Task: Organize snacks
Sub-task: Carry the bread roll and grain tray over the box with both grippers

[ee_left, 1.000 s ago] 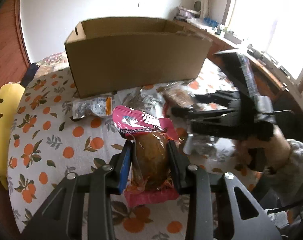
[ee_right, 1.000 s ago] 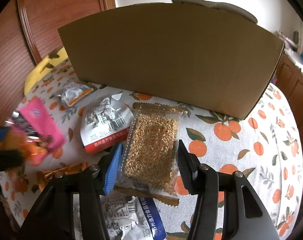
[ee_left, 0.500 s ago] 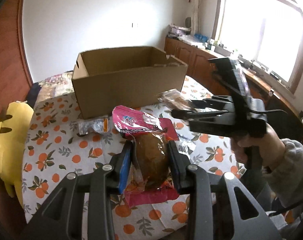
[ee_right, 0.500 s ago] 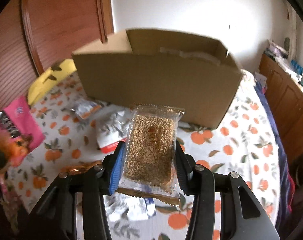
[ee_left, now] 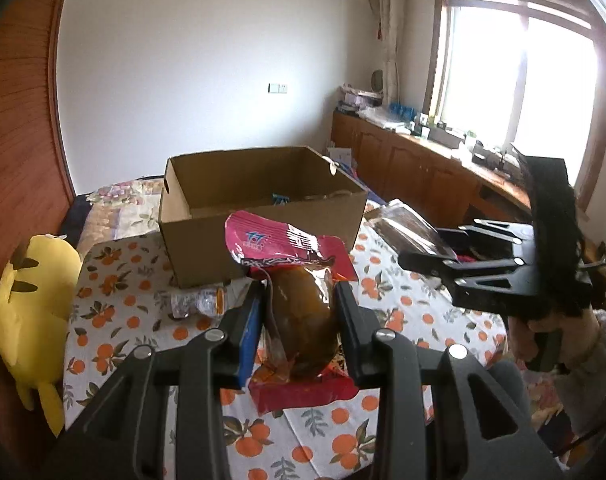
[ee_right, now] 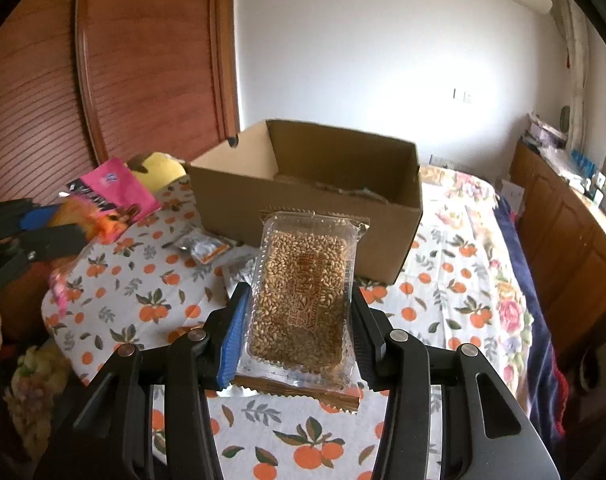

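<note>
My left gripper [ee_left: 299,312] is shut on a pink snack packet [ee_left: 299,300] with a brown lump inside, held up above the table. My right gripper [ee_right: 299,312] is shut on a clear packet of sesame brittle [ee_right: 303,300], also lifted. An open cardboard box [ee_left: 259,224] stands at the far side of the table, with some packets lying inside it. In the left wrist view the right gripper [ee_left: 435,248] shows at the right with its packet [ee_left: 407,228]. In the right wrist view the pink packet [ee_right: 111,196] hangs at the left, and the box [ee_right: 311,184] stands straight ahead.
An orange-print cloth [ee_left: 115,312] covers the table. A small silver sachet [ee_left: 199,302] lies in front of the box, seen again as the sachet [ee_right: 201,246]. A yellow plush toy [ee_left: 31,300] leans at the table's left. Wooden cabinets [ee_left: 415,172] line the window wall.
Both grippers have risen with their packets. The box, earlier seen from the side and close, now lies lower and farther, with its inside visible.
</note>
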Demonstrator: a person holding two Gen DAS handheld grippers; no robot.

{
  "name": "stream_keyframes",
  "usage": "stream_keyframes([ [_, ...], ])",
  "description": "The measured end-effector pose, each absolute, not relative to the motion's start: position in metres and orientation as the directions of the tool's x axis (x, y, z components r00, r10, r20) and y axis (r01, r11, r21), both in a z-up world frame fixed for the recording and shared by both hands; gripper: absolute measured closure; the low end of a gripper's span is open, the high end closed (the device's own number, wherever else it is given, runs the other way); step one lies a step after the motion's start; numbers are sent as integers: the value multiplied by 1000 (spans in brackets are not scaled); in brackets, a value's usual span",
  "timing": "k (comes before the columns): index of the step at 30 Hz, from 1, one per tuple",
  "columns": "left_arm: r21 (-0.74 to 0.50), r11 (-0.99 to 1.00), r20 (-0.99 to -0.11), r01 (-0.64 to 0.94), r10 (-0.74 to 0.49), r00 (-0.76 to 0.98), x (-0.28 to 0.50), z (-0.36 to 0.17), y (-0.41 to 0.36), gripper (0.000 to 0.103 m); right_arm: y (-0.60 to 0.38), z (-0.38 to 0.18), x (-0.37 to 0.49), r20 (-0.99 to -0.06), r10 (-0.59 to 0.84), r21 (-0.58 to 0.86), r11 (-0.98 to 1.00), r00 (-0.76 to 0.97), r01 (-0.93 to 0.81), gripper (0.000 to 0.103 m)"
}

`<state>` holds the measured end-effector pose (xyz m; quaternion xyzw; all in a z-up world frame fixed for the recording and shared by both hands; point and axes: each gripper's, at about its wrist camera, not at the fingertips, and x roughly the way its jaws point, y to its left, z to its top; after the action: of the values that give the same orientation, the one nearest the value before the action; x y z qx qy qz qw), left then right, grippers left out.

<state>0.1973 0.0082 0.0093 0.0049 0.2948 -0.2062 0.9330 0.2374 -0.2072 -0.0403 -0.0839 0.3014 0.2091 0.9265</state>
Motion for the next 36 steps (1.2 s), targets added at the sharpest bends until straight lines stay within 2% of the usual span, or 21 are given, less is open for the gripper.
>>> stream_keyframes([
  [17,-92,910,-483,405,-397,781,189,54,2,69,-220,8,214,-534,332,-68,900,777,-431,56],
  [29,-62,911,-510,408,-380,772,259,49,-4,69,-217,12,267,-539,353,-60,890,765,-453,56],
  [36,-84,906,-531,414,-393,751,323,22,-2,69,-219,0,320,-567,347,-47,892,747,-449,56],
])
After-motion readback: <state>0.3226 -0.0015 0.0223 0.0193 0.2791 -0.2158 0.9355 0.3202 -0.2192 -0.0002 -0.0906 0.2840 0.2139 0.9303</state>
